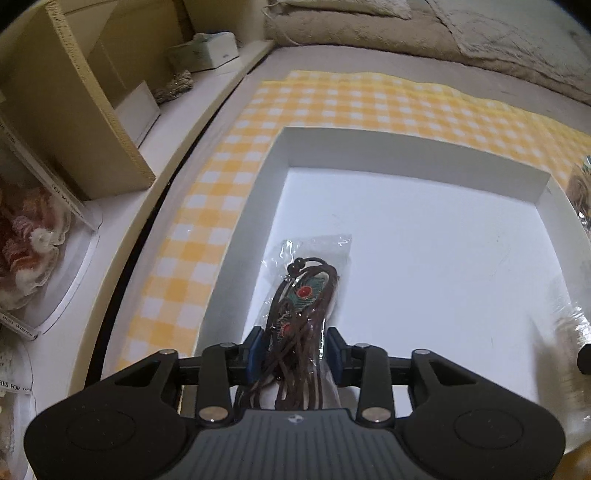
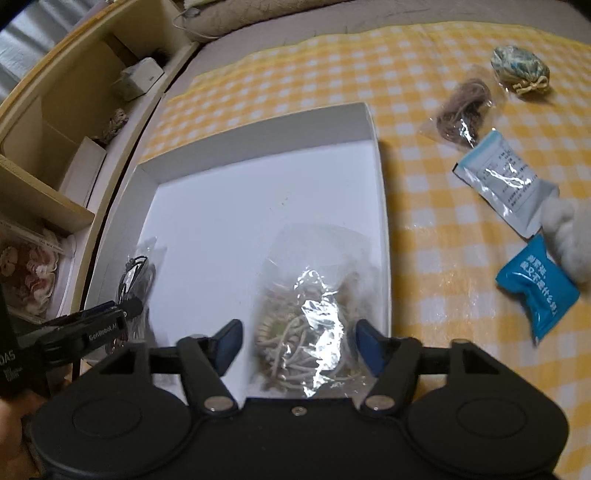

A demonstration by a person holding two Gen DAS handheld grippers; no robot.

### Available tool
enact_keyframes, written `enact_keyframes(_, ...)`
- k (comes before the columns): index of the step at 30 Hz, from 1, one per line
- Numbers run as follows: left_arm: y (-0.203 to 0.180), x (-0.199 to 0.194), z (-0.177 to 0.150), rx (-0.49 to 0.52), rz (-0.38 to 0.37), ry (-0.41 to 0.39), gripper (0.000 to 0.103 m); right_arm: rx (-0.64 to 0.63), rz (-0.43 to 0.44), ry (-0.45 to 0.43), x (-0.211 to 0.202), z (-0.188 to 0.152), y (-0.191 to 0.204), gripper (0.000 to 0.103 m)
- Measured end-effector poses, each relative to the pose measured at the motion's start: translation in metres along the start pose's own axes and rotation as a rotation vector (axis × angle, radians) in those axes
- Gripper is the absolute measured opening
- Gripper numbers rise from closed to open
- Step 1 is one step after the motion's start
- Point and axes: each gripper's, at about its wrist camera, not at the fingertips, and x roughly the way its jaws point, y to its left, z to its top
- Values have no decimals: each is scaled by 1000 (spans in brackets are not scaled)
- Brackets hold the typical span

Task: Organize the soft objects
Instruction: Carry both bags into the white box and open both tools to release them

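Observation:
A shallow white box (image 1: 417,162) (image 2: 376,173) lies on a yellow checked cloth (image 1: 332,99) (image 2: 443,206). My left gripper (image 1: 294,350) is shut on a clear bag of dark brown cord with a peacock-feather charm (image 1: 306,291), held over the box's near left side; that bag (image 2: 138,269) also shows in the right wrist view. My right gripper (image 2: 297,345) is open, its blue pads either side of a clear bag of pale beige cord (image 2: 306,332) lying in the box, apart from the pads.
On the cloth right of the box lie a bagged brown cord bundle (image 2: 461,110), a patterned pouch (image 2: 521,70), a white-blue sachet (image 2: 509,181), a blue packet (image 2: 535,288) and white fluff (image 2: 569,232). Shelves with cartons (image 1: 92,110) run along the left. Beige bedding (image 1: 443,33) lies beyond.

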Motion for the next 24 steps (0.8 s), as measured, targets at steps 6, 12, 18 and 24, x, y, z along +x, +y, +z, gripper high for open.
enact_keyframes(6,4,-7,0,-17,-50,-5,55,-19,29,-24,-13,5,1,77)
enact_keyframes(12,6,-28,2,-7,-101,-32,54,-73,44,-37,-21,8,3,58)
enact_keyframes(18,-2,-29,-3,54,-127,36,31,-101,31,-19,-17,6,4,56)
enact_keyframes(24,6,-8,-10,71,-67,83,33,-155,42,-5,-15,5,8,56)
